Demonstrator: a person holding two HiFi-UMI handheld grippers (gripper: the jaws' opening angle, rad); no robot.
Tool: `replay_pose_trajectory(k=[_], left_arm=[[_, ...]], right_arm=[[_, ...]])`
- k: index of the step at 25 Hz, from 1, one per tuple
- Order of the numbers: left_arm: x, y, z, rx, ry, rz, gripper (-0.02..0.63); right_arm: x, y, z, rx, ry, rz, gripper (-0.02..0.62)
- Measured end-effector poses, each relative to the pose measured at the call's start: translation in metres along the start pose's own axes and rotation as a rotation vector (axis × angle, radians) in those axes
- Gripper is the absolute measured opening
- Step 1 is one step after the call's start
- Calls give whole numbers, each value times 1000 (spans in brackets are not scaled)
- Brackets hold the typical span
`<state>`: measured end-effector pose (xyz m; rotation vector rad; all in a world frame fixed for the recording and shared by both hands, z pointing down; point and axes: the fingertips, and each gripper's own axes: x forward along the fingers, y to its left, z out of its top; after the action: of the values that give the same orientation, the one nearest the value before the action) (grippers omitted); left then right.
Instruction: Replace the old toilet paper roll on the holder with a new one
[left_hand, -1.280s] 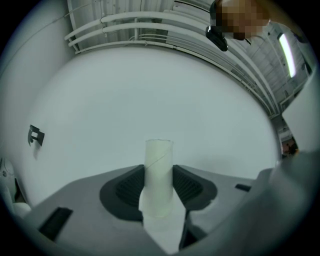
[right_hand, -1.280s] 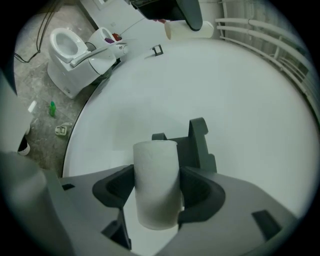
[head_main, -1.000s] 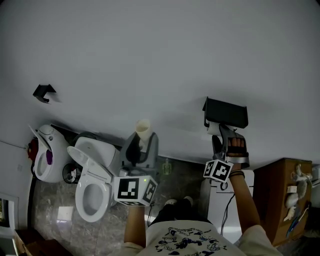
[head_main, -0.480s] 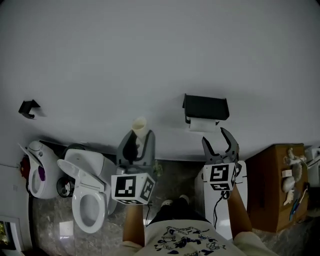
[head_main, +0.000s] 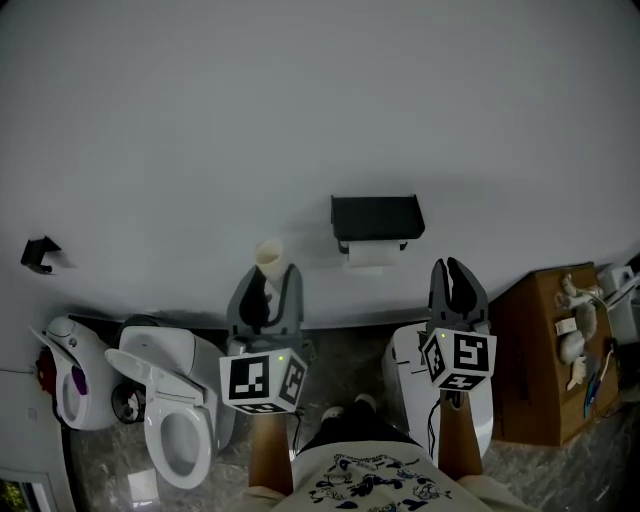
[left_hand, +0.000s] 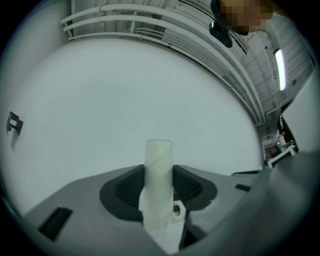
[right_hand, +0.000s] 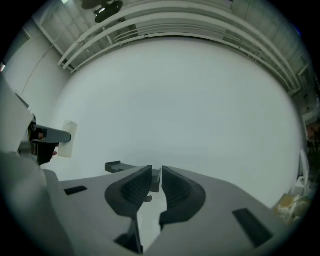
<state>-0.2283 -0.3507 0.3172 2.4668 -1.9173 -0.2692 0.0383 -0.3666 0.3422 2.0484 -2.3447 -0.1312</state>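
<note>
A black wall holder (head_main: 377, 217) carries a white paper roll (head_main: 375, 254) under its shelf. My left gripper (head_main: 266, 285) is left of it and lower, shut on an empty cardboard tube (head_main: 268, 258) that stands upright between the jaws; in the left gripper view the tube (left_hand: 159, 162) rises from the left gripper (left_hand: 159, 186). My right gripper (head_main: 457, 272) is right of the holder and below it. Its jaws are closing, a narrow gap apart, with nothing between them. In the right gripper view the holder (right_hand: 114, 165) shows just left of the right gripper (right_hand: 156, 174).
A toilet (head_main: 175, 420) with its lid up stands at the lower left, beside a white bin (head_main: 68, 378). A white unit (head_main: 408, 375) sits below the right gripper, and a wooden cabinet (head_main: 545, 350) is at the right. A black hook (head_main: 38, 252) is on the wall.
My right gripper has left the holder, moved to its right, rolled, and narrowed its jaws from wide open. The left gripper has kept the tube and shifted a little.
</note>
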Motion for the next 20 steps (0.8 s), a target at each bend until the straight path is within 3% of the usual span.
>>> replay_pose_trajectory(k=[7,20], left_arm=[[7,-10,1,-7,-4,-10,182],[9,-22,3,7,-11,-26,181]], right_arm=[[-7,-13,2,76,-17,-35,44],[-6,-20,0,81,-8,-36,37]])
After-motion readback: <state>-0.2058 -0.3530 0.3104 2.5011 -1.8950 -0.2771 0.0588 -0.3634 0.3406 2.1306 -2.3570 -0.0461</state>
